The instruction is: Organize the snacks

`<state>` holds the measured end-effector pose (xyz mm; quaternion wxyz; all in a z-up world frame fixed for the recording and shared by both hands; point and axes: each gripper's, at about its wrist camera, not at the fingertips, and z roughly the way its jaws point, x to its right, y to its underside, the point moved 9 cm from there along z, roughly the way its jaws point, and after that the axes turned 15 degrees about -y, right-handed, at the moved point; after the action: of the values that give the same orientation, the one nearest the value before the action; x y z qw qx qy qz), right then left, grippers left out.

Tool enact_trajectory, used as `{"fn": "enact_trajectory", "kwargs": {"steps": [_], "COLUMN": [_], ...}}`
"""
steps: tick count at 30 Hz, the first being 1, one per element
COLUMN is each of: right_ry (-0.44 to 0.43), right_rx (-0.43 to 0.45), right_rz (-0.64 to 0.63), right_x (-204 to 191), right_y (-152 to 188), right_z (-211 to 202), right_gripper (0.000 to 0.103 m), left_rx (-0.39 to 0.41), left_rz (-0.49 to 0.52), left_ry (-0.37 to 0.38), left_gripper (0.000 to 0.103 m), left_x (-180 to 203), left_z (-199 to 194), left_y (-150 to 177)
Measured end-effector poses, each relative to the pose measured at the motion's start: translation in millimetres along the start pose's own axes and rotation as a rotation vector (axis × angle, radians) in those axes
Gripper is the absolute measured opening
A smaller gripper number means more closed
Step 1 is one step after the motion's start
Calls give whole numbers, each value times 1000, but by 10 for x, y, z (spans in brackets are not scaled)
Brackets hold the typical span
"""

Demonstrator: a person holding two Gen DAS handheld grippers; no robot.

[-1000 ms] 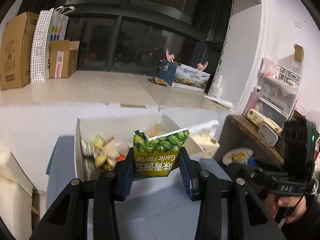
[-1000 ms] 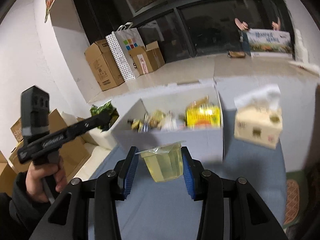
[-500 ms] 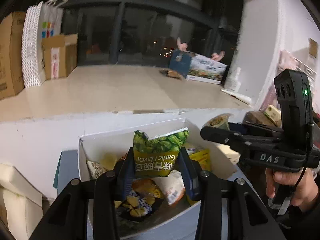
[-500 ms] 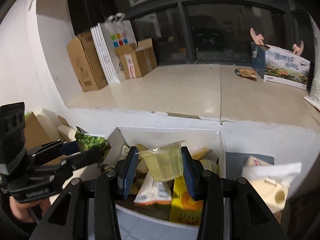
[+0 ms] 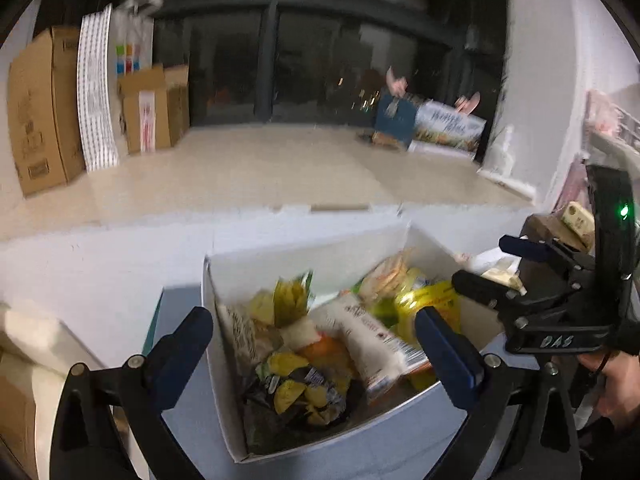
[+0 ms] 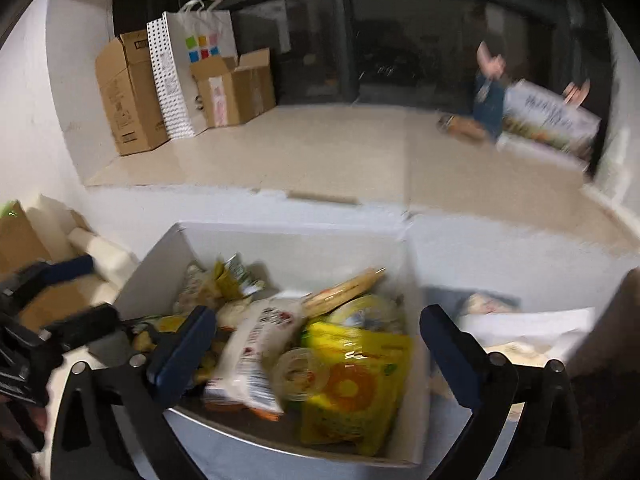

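Two handheld grippers hang over a white box (image 5: 224, 360) packed with snacks, which sits on a blue-grey surface below a pale ledge. The left gripper (image 5: 316, 344) has its blue-padded jaws opening wide, nothing between the pads, with the box's contents directly beneath. A green-and-yellow packet (image 5: 294, 298), blurred, lies among the snacks near the box's back wall. The right gripper (image 6: 314, 344) likewise has its jaws opening, the pads clear of everything; just below them a clear jelly cup (image 6: 298, 374) lies on its side atop a yellow packet (image 6: 360, 388), beside a white wrapper (image 6: 256, 344). In the left wrist view a hand (image 5: 616, 388) grips the right tool at the frame's right edge. Cardboard boxes (image 6: 128, 92) and a paper bag (image 6: 192, 68) stand on the ledge
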<state>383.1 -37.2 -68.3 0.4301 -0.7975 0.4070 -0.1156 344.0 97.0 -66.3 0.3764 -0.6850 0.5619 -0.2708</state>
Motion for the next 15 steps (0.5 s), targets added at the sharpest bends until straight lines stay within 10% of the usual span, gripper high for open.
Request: {"fn": "enact_trajectory", "kwargs": {"steps": [9, 15], "right_ry": [105, -16], "right_rx": [93, 152], "right_rz": [-1, 36], "right_x": [-145, -432], "right_y": [134, 348], "right_z": [-584, -1032], "right_gripper": [103, 103], "left_rx": [107, 137], "left_rz": [-20, -20], "left_ry": [-15, -86], "left_gripper": [103, 103], "left_x": [-17, -47], "left_z": [-640, -1047], "left_y": [160, 389]}}
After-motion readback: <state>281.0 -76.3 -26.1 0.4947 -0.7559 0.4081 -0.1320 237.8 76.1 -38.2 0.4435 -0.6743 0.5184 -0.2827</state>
